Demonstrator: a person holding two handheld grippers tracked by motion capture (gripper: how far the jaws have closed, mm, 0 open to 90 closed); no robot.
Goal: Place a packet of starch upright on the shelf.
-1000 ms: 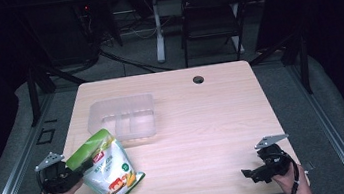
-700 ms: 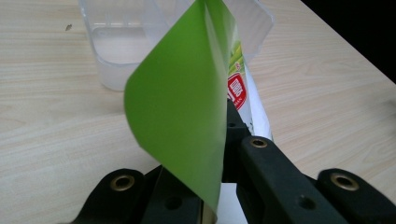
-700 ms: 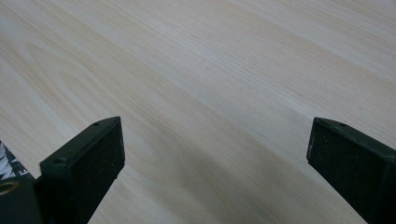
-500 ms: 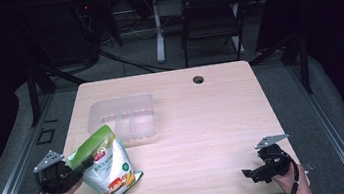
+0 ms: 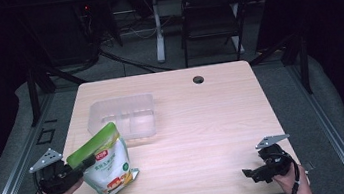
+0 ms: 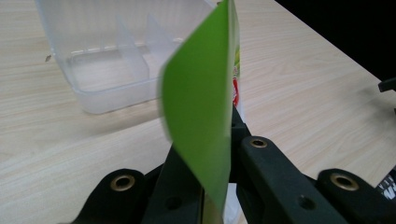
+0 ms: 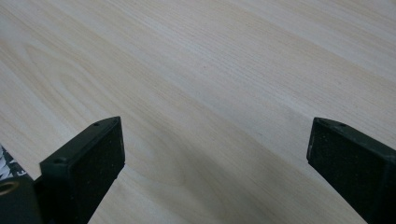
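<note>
A pale wooden table (image 5: pixel 203 123) is standing in a dark room, a chair (image 5: pixel 210 16) waiting behind its far edge. The left gripper (image 5: pixel 85 164) is pinching the green top of a snack bag (image 5: pixel 105 161) near the front-left corner, just in front of a clear plastic container (image 5: pixel 125 118). The right gripper (image 5: pixel 250 173) is resting near the front-right edge, jaws spread over bare wood (open tabletop lying between both). The left gripper view is revealing the container's inner dividers (image 6: pixel 135 42).
</note>
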